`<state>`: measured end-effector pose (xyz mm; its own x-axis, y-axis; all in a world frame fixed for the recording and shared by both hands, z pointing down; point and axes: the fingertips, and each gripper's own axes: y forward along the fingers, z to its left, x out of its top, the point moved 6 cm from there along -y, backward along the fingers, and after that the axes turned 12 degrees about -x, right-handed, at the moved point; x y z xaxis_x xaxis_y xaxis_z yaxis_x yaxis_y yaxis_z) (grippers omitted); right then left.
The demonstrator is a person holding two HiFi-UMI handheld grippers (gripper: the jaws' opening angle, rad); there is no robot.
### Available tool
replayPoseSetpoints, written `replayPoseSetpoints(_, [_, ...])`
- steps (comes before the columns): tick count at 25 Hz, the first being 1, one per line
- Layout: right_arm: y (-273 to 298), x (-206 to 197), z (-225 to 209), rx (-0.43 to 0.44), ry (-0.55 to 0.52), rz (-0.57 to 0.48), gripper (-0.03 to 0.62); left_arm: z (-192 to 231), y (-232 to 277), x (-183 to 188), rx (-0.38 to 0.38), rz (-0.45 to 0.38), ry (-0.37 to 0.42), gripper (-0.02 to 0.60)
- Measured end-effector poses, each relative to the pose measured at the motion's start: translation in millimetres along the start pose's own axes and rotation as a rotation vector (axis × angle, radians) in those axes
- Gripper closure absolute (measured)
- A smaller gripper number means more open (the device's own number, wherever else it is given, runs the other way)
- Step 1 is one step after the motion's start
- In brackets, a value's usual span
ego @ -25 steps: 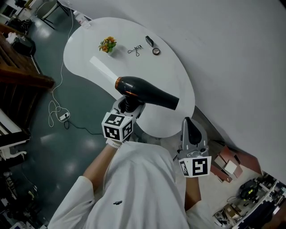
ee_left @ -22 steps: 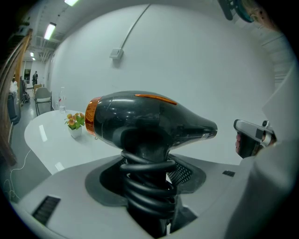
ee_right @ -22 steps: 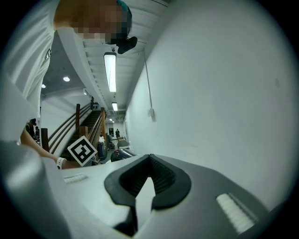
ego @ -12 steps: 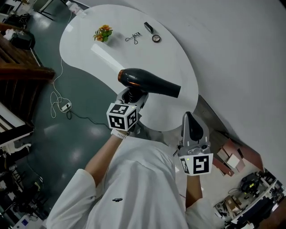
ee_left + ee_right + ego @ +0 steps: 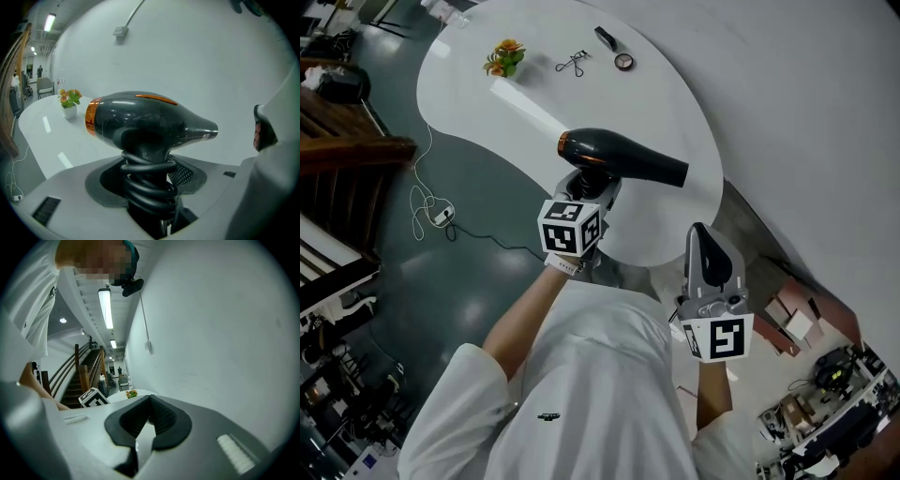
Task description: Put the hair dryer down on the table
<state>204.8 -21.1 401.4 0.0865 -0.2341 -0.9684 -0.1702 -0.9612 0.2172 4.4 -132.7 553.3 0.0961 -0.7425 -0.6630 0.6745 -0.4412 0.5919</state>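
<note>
Person: a white short-sleeved shirt (image 5: 581, 394) fills the bottom of the head view, with both forearms reaching forward.
Right hand-held gripper (image 5: 699, 234): the jaws are together with nothing between them. It is held off the near right edge of the desk, well apart from the dryer.
Left hand-held gripper (image 5: 589, 187): the jaws are clamped on the dryer's handle, which has a black cord coiled round it.
Hair dryer (image 5: 623, 157): black, with an orange ring at its rear end. It is carried in the left grip over the near part of the desk. The barrel lies roughly level and the nozzle points right in the head view. Whether it touches the desk I cannot tell.
Desk (image 5: 647, 103): white with a curved outline, set beside a pale wall.
Far end of desk: a small pot of flowers (image 5: 503, 56), an eyelash curler (image 5: 572, 64), a small round thing (image 5: 623, 62) and a dark oblong thing (image 5: 606, 37). All are well apart from the dryer.
Floor: dark, with a white cable (image 5: 431, 206) lying left of the desk.
Beyond: a wooden staircase (image 5: 356, 155) at the left edge.
</note>
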Motion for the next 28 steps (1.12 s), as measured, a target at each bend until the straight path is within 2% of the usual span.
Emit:
replayPoseSetpoints(17, [6.3,-11.7,-14.7,-0.031,0.030,0.037,0.583,42.6,67.7,-29.9,0.098,0.066,-0.079,0.319])
replayPoseSetpoints(28, [15.8,-13.3,-21.8,-0.034,0.044,0.042,0.583,59.7,99.1,-34.4,0.144,0.107,-0.081,0.319])
